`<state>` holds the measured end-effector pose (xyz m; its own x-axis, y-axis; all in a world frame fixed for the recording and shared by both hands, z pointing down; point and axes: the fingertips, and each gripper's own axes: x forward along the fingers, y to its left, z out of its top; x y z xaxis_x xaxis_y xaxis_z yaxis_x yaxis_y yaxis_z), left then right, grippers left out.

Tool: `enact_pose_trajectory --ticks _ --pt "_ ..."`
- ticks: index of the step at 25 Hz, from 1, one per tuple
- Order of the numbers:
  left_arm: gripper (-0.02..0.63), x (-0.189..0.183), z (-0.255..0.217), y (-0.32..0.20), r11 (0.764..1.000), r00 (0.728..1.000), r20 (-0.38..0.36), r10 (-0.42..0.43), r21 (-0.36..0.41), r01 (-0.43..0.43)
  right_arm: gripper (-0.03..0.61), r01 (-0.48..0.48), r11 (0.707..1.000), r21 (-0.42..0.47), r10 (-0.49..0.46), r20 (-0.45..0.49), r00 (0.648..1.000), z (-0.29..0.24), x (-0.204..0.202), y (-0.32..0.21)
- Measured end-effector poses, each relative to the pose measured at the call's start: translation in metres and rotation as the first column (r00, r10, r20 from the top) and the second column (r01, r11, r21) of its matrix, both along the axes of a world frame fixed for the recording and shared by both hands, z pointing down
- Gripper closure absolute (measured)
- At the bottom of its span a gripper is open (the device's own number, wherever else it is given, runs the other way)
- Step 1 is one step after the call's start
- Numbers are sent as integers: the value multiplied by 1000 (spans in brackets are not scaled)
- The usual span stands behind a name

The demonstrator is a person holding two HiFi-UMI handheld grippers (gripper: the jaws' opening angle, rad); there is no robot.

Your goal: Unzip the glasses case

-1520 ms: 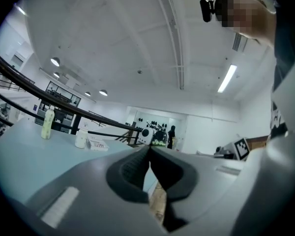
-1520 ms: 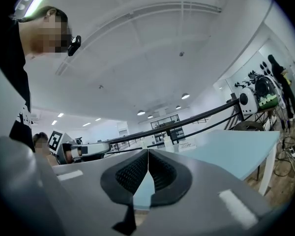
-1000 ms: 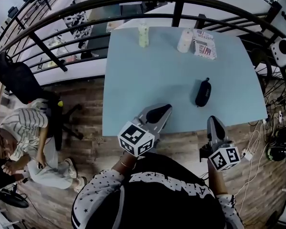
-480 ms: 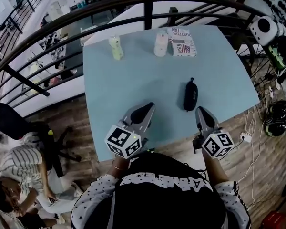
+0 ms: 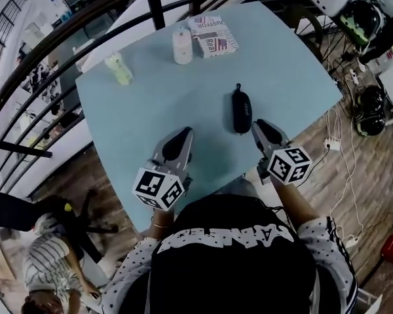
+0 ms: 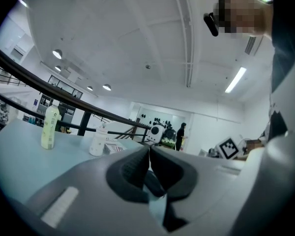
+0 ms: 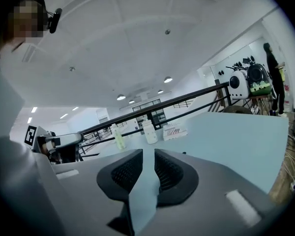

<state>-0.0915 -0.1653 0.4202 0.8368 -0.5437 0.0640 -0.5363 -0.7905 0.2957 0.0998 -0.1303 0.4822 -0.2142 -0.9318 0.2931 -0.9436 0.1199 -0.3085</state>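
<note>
The left gripper (image 5: 181, 136) is held out in front, aimed toward 1 o'clock, and its jaws are pressed together. The right gripper (image 5: 259, 125) is aimed toward 11 o'clock. Its jaws have just been opened a little, with nothing between them.

We cannot make out the zip on the black oval glasses case (image 5: 242, 108): too small from the head view. Print on the white, red-lettered box (image 5: 212, 35) is unreadable. In its own view, the grey left gripper (image 6: 149, 150) hides most of a dark rounded shape (image 6: 154, 183), perhaps that case.
</note>
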Motion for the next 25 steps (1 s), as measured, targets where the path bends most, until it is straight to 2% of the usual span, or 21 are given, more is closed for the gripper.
enact_pose_trajectory --ticks 13,21,25 --pt "614 15 23 -42 998 998 45 -48 -35 49 369 -42 977 -209 33 -49 998 81 25 -60" --pt "614 23 38 -56 995 997 59 -49 -88 54 238 -108 937 -333 83 -90 993 130 36 -76" --pt "614 24 44 -61 993 995 77 -56 -98 63 198 -124 916 -381 83 -122 989 146 38 -84"
